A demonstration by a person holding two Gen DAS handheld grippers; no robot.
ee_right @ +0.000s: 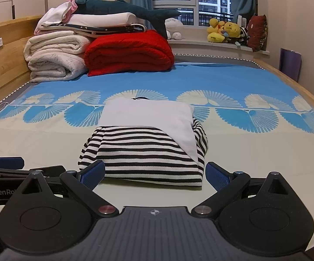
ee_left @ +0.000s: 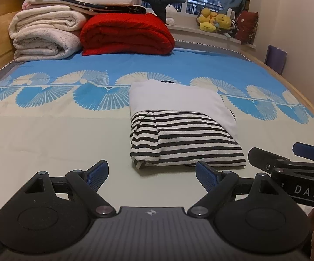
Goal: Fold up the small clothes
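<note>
The striped top [ee_right: 144,152] sits mid-bed on the sheet [ee_left: 48,141], already a neat packet: white panel over black-and-white stripes. Looks basically done to me, so I'd just pat the loose left edge flat without dragging it. Left gripper [ee_left: 151,177] and right gripper [ee_right: 156,175] both have jaws apart, holding nothing, just short of it.

Red quilt [ee_right: 128,52] beside cream blankets [ee_right: 54,56] (stacked); plush shark [ee_right: 122,9] on top.
</note>
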